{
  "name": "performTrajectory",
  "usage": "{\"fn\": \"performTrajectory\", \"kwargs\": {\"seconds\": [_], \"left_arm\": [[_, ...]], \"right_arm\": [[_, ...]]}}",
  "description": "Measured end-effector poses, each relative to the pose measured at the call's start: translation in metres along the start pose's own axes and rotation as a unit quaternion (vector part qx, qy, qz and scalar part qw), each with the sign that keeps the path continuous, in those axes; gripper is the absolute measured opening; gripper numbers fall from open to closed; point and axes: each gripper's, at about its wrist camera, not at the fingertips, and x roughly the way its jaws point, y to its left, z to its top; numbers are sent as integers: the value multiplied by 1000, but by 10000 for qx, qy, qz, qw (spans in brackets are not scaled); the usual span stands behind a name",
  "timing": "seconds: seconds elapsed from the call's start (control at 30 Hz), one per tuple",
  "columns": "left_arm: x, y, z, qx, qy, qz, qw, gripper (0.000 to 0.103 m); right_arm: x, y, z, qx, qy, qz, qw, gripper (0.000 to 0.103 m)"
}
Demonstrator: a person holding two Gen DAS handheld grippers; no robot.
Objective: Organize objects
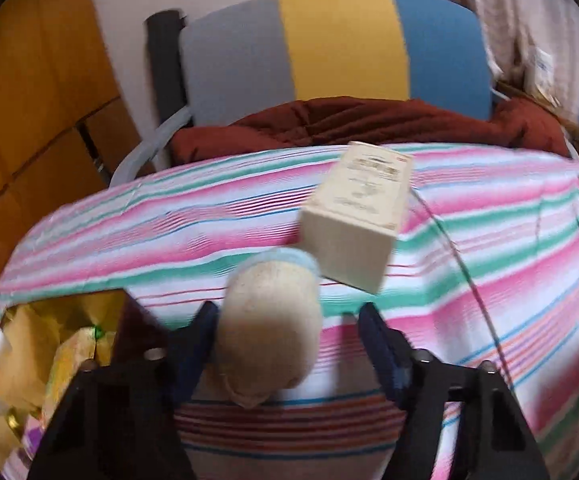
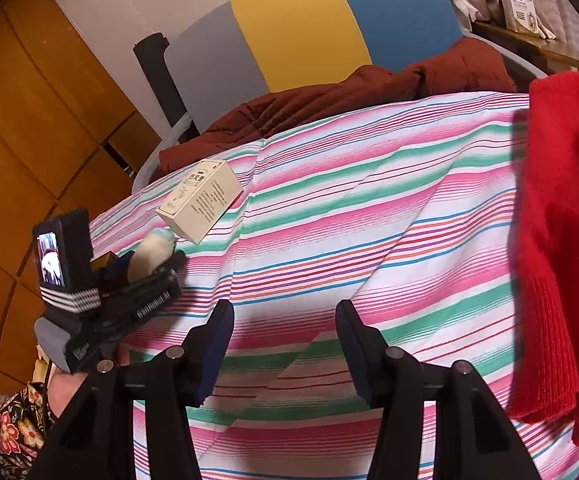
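My left gripper point(image 1: 287, 328) is open, with a rolled cream sock with a pale blue cuff point(image 1: 271, 320) lying between its fingers, against the left finger; it is unclear if it is gripped. A cream printed box point(image 1: 359, 212) lies just beyond it on the striped cloth point(image 1: 489, 260). In the right wrist view the left gripper point(image 2: 149, 268) shows at the left with the sock point(image 2: 151, 254) and the box point(image 2: 201, 200). My right gripper point(image 2: 285, 320) is open and empty above the cloth. A red knitted glove point(image 2: 561, 240) lies at the right.
An open container with yellow and gold wrapped items point(image 1: 49, 344) sits at the left edge of the cloth. A dark red quilt point(image 1: 369, 120) and a grey, yellow and blue chair back point(image 1: 341, 48) stand behind. A shelf with a box point(image 2: 519, 4) is at the far right.
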Motion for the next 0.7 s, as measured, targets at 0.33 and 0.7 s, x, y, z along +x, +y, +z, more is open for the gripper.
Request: {"fn": "performTrajectory", "kwargs": {"seconds": [0.33,0.7], "left_arm": [[-22,7,-20,-466,-294,-283,9981,50],[-33,18,-39,-897,-409,-583,9934,51]], "right_arm": [[10,0,-6,-35,108,-108,9999,53],[34,63,39,-742,-236,-243,9967,54]]}}
